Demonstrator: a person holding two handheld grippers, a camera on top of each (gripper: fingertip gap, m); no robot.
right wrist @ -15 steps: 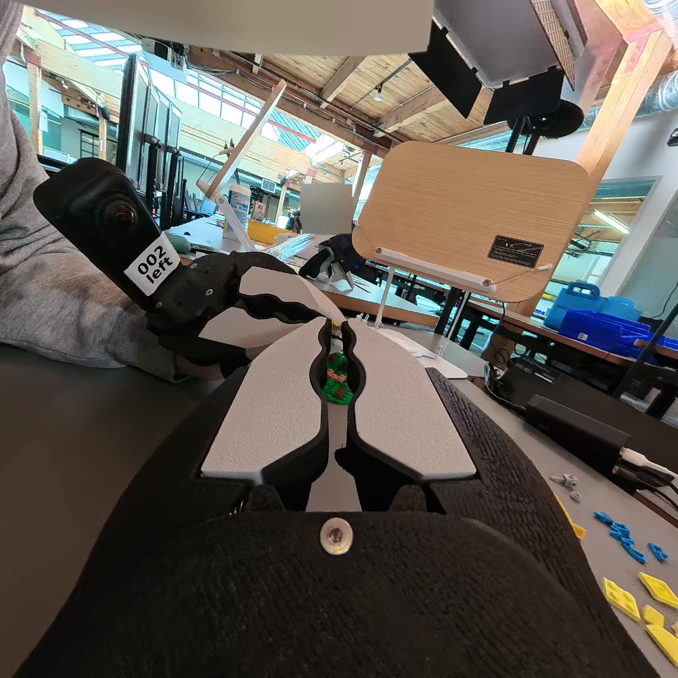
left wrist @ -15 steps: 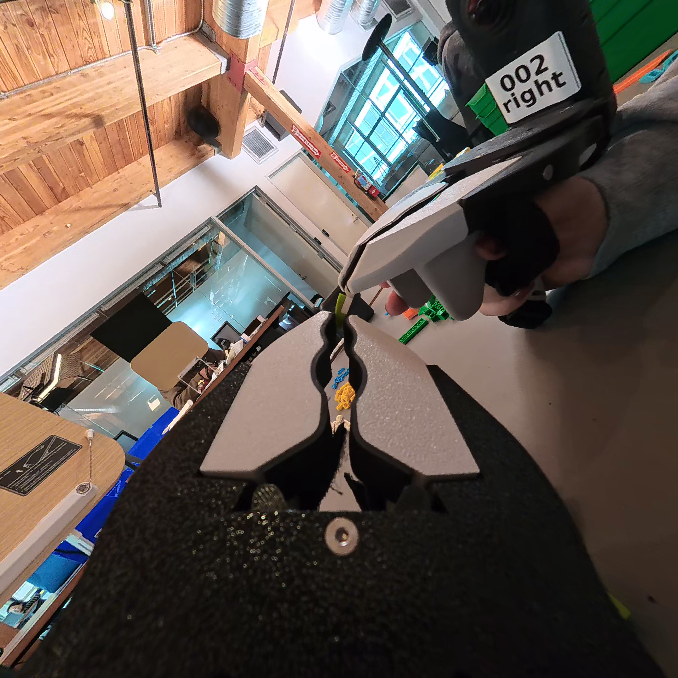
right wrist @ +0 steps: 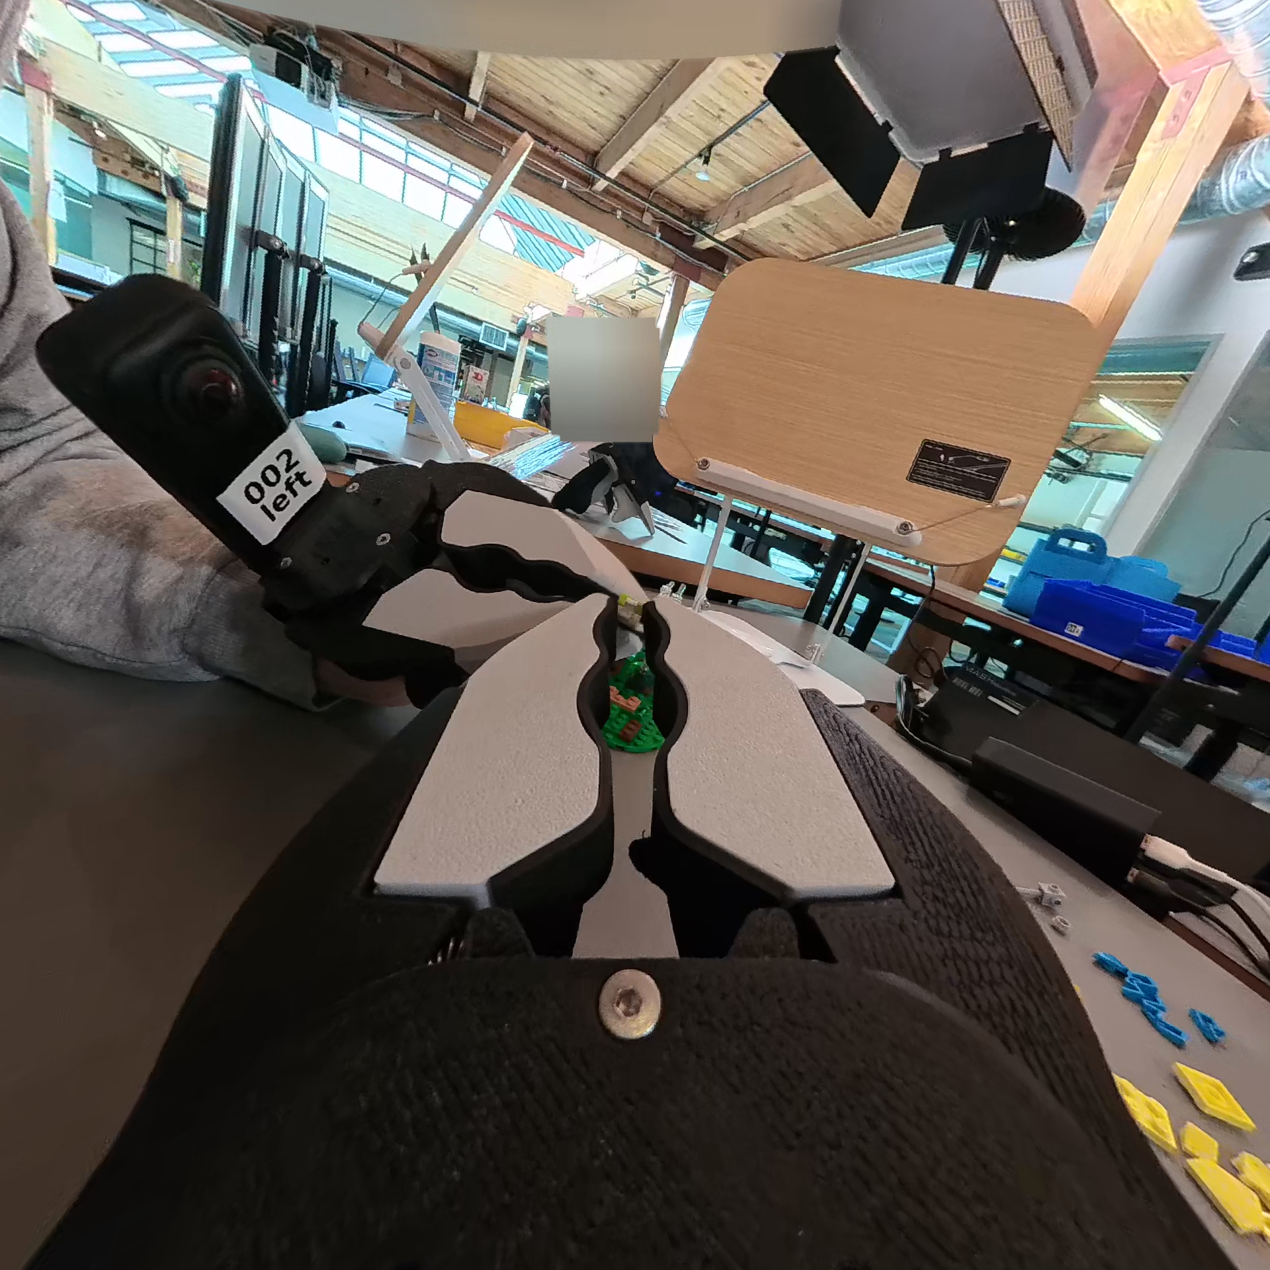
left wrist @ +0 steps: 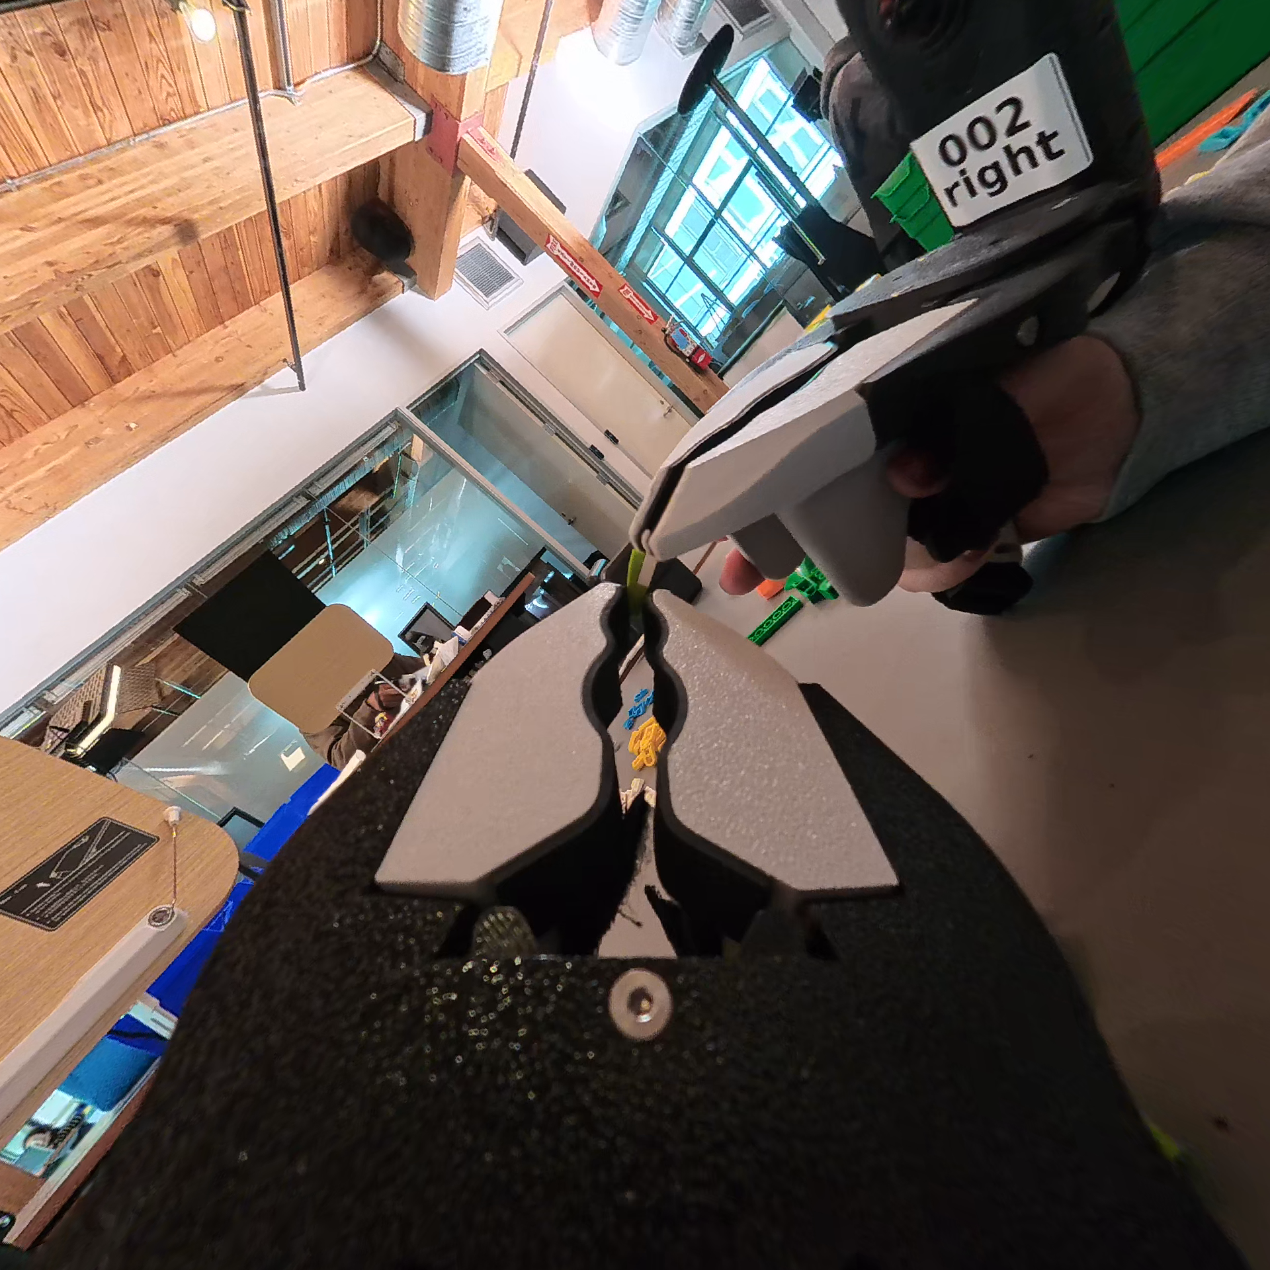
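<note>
My left gripper (left wrist: 636, 594) is shut on the lower end of a thin lime-green piece (left wrist: 636, 574), held up off the grey table (left wrist: 1031, 756). My right gripper (left wrist: 644, 543) comes in from the upper right and its tips close on the piece's upper end. In the right wrist view, my right gripper (right wrist: 630, 605) has the lime-green piece (right wrist: 624, 603) between its tips, and the left gripper's tip (right wrist: 605, 592) meets it from the left. A green brick build (right wrist: 629, 715) sits on the table below the right gripper's fingers.
A loose green strip (left wrist: 773, 622) and green and orange bricks (left wrist: 814, 584) lie under the right hand. Yellow pieces (right wrist: 1209, 1120) and blue pieces (right wrist: 1148, 996) lie at the right. A wooden board on a stand (right wrist: 873, 405) and a black box with cables (right wrist: 1058, 804) stand behind. Less than 4 cm separates the two grippers' tips.
Both grippers stay joined on the lime-green piece. They have barely moved.
</note>
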